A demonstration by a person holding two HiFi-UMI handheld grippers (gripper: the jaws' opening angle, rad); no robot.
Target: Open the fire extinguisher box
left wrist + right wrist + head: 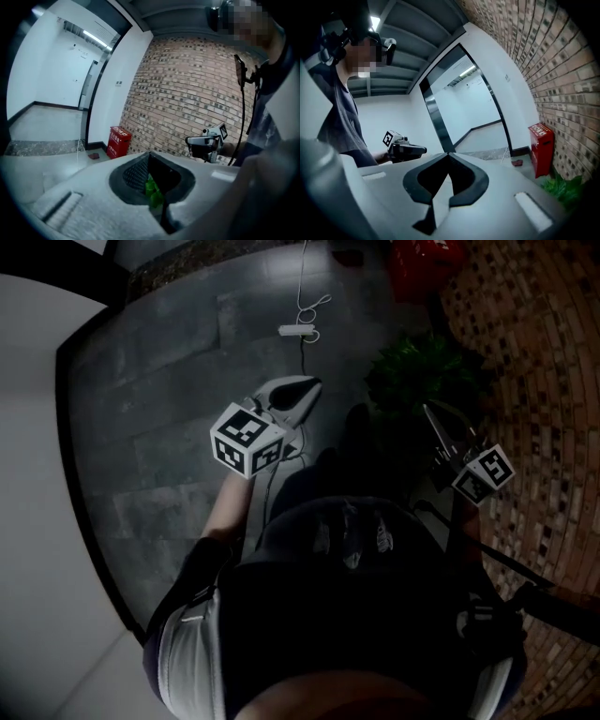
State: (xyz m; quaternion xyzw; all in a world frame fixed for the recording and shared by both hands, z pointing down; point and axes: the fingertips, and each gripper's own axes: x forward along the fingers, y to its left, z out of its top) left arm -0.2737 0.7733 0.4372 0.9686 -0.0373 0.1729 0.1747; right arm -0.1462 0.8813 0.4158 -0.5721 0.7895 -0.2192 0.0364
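Fire extinguisher box: red, upright, taller than wide, with pale lettering near the top of its front. Stands on the floor at the foot of the brick wall, close to the corner with a white wall. Looks shut, as far as can be made out at this range. Sits well apart from both grippers, touched by neither. Left gripper: jaws pressed together tip to tip, pinching nothing, with only green leaves of the plant showing through the hollow behind the tips. Held out over the grey tiled floor and pointing towards the brick wall. Right gripper: jaws likewise closed at the tips and empty. Points along the brick wall, with the box off to the right of its view. Each gripper visible from the other's camera, the two held well apart, one at either side of the person's body. Beyond the grippers, the plant at the base of the wall, nearer than the box. Just beside the box, a small dark object lying on the floor. Farther out on the tiles, a white power strip with its cable trailing towards the far wall. Past that, a dark-framed doorway opening onto a bright white corridor.
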